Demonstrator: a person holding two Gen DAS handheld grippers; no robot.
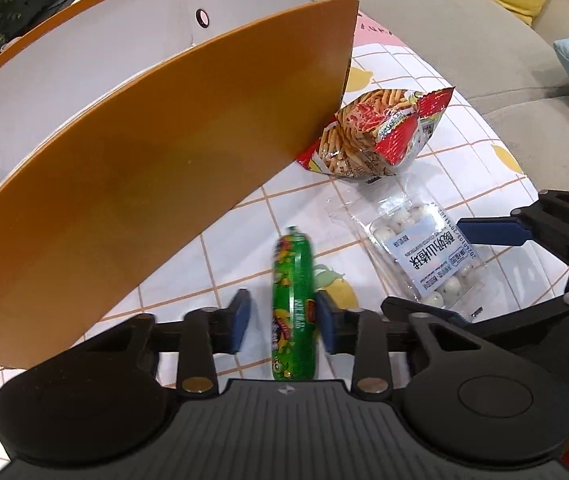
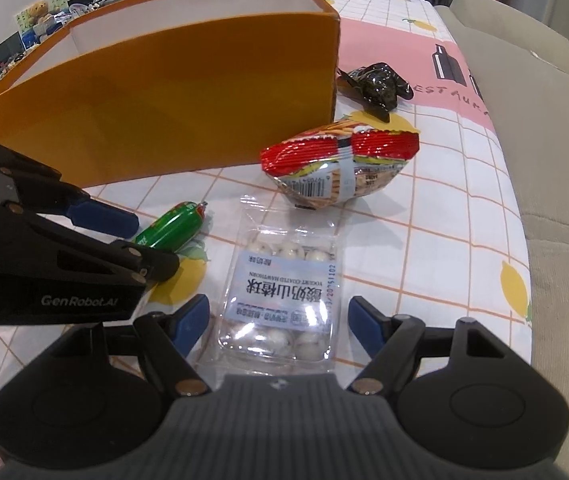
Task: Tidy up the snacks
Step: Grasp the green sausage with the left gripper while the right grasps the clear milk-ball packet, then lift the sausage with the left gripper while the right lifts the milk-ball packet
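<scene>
The left tongs stand part open astride the green sausage stick, which lies on the surface beside the orange box; one pad looks to touch it. The right tongs gape wide around the clear pack of yogurt-coated hawthorn balls, gripping nothing. A red bag of stick snacks lies near the box corner, with a dark wrapped item beyond.
</scene>
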